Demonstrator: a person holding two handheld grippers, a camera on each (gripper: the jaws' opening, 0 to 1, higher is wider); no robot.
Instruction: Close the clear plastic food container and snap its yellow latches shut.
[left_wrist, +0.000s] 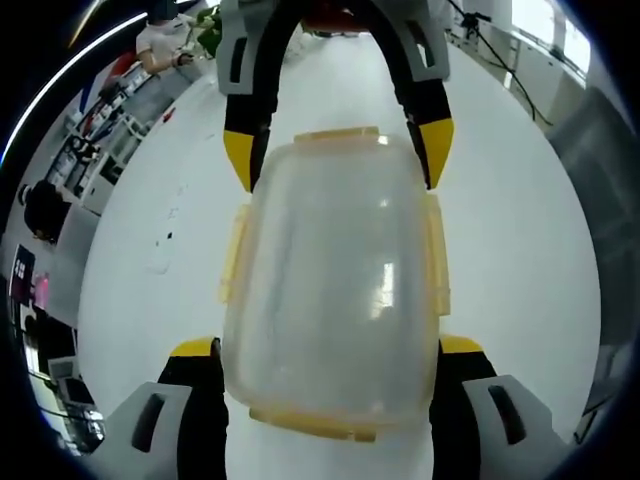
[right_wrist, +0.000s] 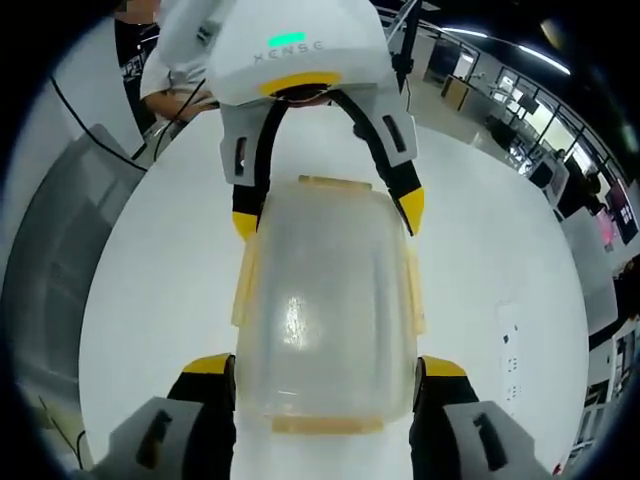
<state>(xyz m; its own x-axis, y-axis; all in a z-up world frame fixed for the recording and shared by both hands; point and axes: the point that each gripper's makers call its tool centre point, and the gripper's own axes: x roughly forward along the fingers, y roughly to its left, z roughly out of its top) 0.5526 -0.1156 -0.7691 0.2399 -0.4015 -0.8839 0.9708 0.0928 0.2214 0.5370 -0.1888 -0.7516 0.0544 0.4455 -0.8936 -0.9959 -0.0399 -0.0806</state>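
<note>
— Two claws, one box between them. My left claw (left_wrist: 325, 375) is open wide, one jaw on each side of the near end of the container (left_wrist: 335, 285). My right claw (right_wrist: 325, 385) is open the same way at the opposite end.

— Do they squeeze it?

— The tips are just beside the walls, maybe touching; I cannot tell if they press. Neither claw lifts anything.

— How does the box lie?

— On the white table (left_wrist: 520, 250), lid (right_wrist: 325, 290) on top. Its long axis runs from one claw straight to the other, so both are equally near. A yellow latch (left_wrist: 315, 422) sits at my left claw's end and another latch (right_wrist: 325, 424) at my right claw's end, and more along the long sides.

— Are they snapped?

— I judge not yet; they seem to stand out from the lid.
</note>
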